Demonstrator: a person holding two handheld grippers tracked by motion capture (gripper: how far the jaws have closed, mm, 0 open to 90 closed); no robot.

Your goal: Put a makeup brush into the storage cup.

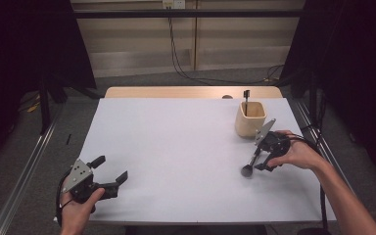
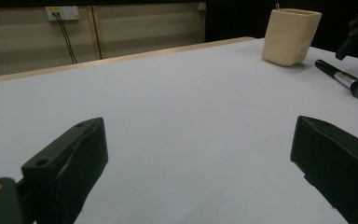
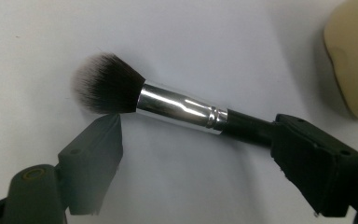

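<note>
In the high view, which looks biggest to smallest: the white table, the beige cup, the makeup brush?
1. Table
2. Cup
3. Brush, partly hidden by the right gripper, so its full length is unsure.

Dim room: beige panelled wall, grey floor, black curtains, dangling cables.

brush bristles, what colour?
Dark brown to black, fading to white at the tips, on the makeup brush. The right gripper view shows it best.
</note>
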